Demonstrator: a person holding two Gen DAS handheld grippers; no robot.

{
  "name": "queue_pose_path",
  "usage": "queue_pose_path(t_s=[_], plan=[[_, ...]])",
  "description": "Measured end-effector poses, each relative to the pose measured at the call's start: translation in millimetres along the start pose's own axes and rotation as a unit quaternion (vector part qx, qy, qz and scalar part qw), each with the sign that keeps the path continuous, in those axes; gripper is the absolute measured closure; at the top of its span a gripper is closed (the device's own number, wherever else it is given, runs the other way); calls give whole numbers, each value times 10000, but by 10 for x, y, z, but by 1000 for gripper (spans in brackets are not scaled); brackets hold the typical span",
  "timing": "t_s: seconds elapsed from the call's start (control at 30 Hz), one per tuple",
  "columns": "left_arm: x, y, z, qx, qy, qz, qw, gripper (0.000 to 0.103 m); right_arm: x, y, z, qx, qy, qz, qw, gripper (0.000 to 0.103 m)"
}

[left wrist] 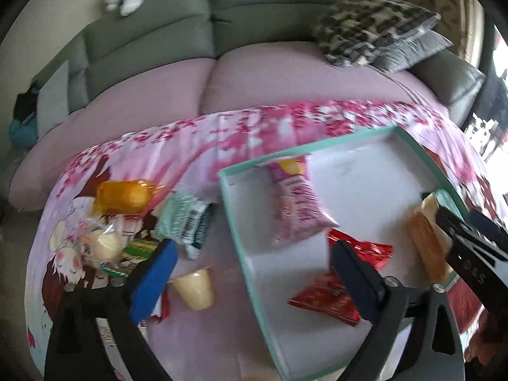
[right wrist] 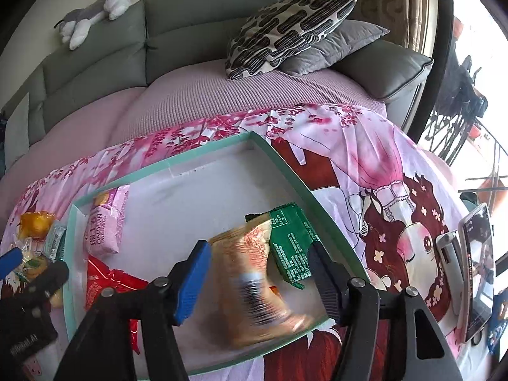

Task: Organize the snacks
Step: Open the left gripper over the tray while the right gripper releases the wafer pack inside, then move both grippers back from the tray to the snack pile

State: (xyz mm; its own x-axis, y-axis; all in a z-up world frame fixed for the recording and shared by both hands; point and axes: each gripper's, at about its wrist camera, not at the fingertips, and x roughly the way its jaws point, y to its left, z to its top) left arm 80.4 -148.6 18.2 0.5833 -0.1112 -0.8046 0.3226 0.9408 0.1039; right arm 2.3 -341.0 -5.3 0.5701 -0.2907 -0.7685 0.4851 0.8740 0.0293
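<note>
Fingers first: my right fingers (right wrist: 258, 281) are spread apart, not pressing on anything, with the orange-and-green snack pack (right wrist: 263, 263) lying loose and blurred between them, inside the teal box (right wrist: 287, 166). My left fingers (left wrist: 250, 277) are wide open and empty, one blue pad (left wrist: 154, 281) over the loose pile and the other finger over the box floor.

So where's everything? The box sits on the pink cartoon cloth (right wrist: 365, 165) covering the table, and it already has the pink pack (left wrist: 297, 200), two red packs (left wrist: 328, 298) and that orange-and-green one in it. Left of the box there's a heap not yet sorted: a little pudding cup (left wrist: 195, 290), a green-and-white wrapper (left wrist: 185, 219), an orange bun pack (left wrist: 125, 195) and a few more wrapped things I can't read.

Handling-wise, I'd guess all of it is super light. The wrappers look like slick crinkly film, so they'll probably slide or puff out if I squeeze the middle. I'd pinch a bag across its narrow body, near the crimped end seal, where it's flatter. The pudding cup looks stiffer but likely has a thin foil lid, so I'd take it by the side walls, gently. Bun stuff is soft and would squash easily.
</note>
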Motion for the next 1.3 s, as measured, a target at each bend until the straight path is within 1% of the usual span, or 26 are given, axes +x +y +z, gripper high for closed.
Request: queue_pose_path(t_s=[0.07, 0.1, 0.13, 0.17, 0.2, 0.23, 0.27, 0.37, 0.5, 0.83, 1.0, 1.13, 1.3], plan=[[10, 102, 8, -227, -56, 185, 9996, 3, 5, 12, 0, -22, 4, 14, 10000, 27], [9, 148, 8, -326, -93, 259, 9991, 3, 6, 16, 0, -31, 1, 18, 10000, 25], [4, 187, 5, -402, -120, 309, 9986, 2, 7, 18, 2, -38, -5, 25, 10000, 21], [0, 259, 7, -561, -169, 387, 9975, 2, 8, 20, 1, -43, -8, 31, 10000, 13], [3, 296, 7, -643, -189, 413, 9969, 2, 7, 23, 0, -45, -14, 36, 10000, 10], [-5, 353, 7, -756, -210, 444, 9959, 2, 4, 27, 0, -43, -31, 50, 10000, 0], [-12, 424, 8, -886, -251, 493, 9945, 2, -4, 30, -1, -32, -48, 74, 10000, 0], [-20, 540, 10, -1057, -294, 639, 9919, 2, -24, 38, 7, 54, -87, 259, 9996, 0], [-12, 686, 3, -1303, -285, 637, 9890, 2, -39, 89, 8, 25, -111, 329, 9994, 0], [-77, 813, -18, -1333, -294, 721, 9880, 2, -95, 100, 17, 117, -241, 358, 9990, 0], [-220, 1003, -6, -1363, -433, 948, 9852, 2, -190, 93, 41, 245, -400, 465, 9978, 0], [-323, 1209, -23, -1393, -487, 1260, 9810, 2, -258, 142, 64, 205, -511, 498, 9972, 0], [-402, 1537, -113, -1452, -393, 1610, 9754, 2, -298, 272, 70, 35, -548, 570, 9969, 0]])
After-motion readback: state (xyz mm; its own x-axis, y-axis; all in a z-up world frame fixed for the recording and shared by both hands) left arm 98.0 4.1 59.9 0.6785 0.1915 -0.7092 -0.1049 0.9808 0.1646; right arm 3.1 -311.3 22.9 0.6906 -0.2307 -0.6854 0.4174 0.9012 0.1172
